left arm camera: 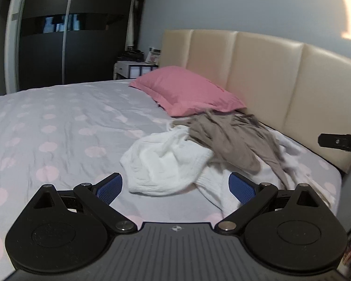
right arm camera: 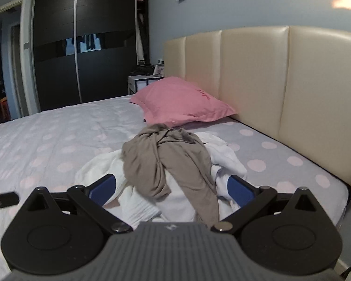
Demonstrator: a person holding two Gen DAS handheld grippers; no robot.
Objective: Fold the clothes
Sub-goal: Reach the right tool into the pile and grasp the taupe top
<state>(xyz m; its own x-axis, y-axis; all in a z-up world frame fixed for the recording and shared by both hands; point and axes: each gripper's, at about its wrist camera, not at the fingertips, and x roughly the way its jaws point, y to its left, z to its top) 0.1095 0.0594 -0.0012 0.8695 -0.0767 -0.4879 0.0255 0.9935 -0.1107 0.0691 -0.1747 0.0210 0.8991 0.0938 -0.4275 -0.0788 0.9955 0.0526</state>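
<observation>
A crumpled taupe garment (left arm camera: 231,138) (right arm camera: 166,159) lies on top of a rumpled white garment (left arm camera: 166,161) (right arm camera: 227,157) on the bed, near the headboard. My left gripper (left arm camera: 175,187) is open just short of the white garment, blue pads spread wide. My right gripper (right arm camera: 172,188) is open too, hovering over the near end of the pile with the taupe cloth between and below its fingers. Nothing is gripped. Part of the right gripper (left arm camera: 339,141) shows at the right edge of the left wrist view.
The bed carries a grey sheet with pink dots (left arm camera: 58,128) (right arm camera: 58,140). A pink pillow (left arm camera: 187,91) (right arm camera: 182,103) rests against the cream padded headboard (left arm camera: 257,70) (right arm camera: 269,82). A dark wardrobe (left arm camera: 70,35) and a bedside table (left arm camera: 133,68) stand behind.
</observation>
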